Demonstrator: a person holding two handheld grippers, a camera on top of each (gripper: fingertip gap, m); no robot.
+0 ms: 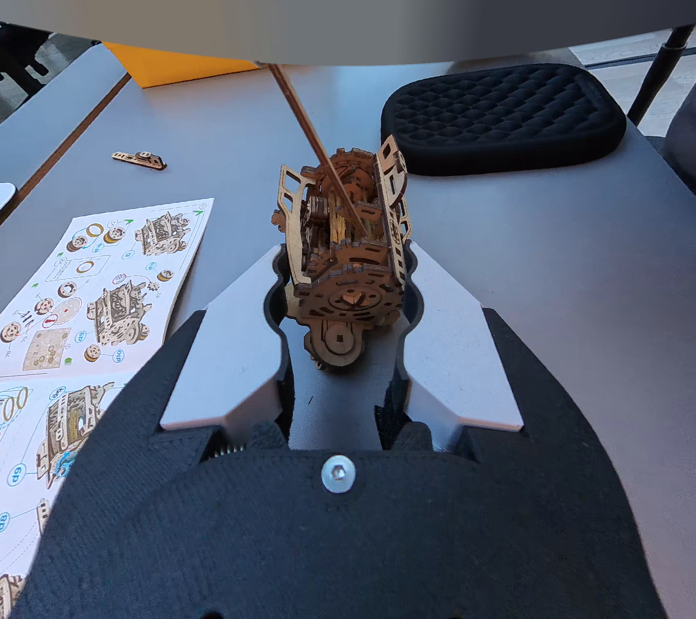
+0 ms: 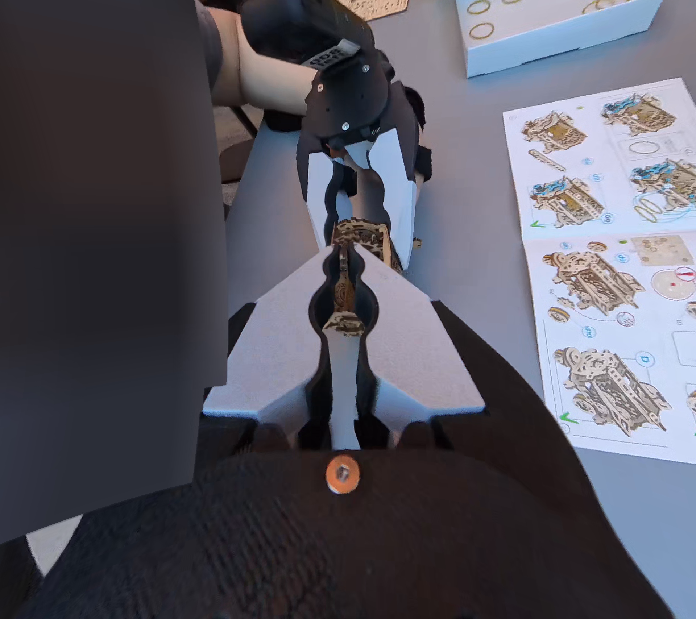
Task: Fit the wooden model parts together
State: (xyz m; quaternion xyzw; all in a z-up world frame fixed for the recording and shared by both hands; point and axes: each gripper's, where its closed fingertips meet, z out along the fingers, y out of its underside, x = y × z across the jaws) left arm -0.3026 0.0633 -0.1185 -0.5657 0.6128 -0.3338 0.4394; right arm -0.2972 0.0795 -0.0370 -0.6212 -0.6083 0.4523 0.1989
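On the grey bench [image 1: 527, 262], the wooden model [image 1: 344, 254] stands between the tips of the left gripper [image 1: 344, 262], whose jaws are clamped against its two sides. From the far side, a thin flat wooden part [image 1: 312, 145] slants down into the model's open top. The right gripper [image 2: 343, 254] has its jaws clenched on this part, edge-on in the right wrist view. An instruction sheet [image 1: 101, 284] lies left of the model, a small loose wooden piece [image 1: 138, 159] farther left, and a black pad [image 1: 502, 117] at far right.
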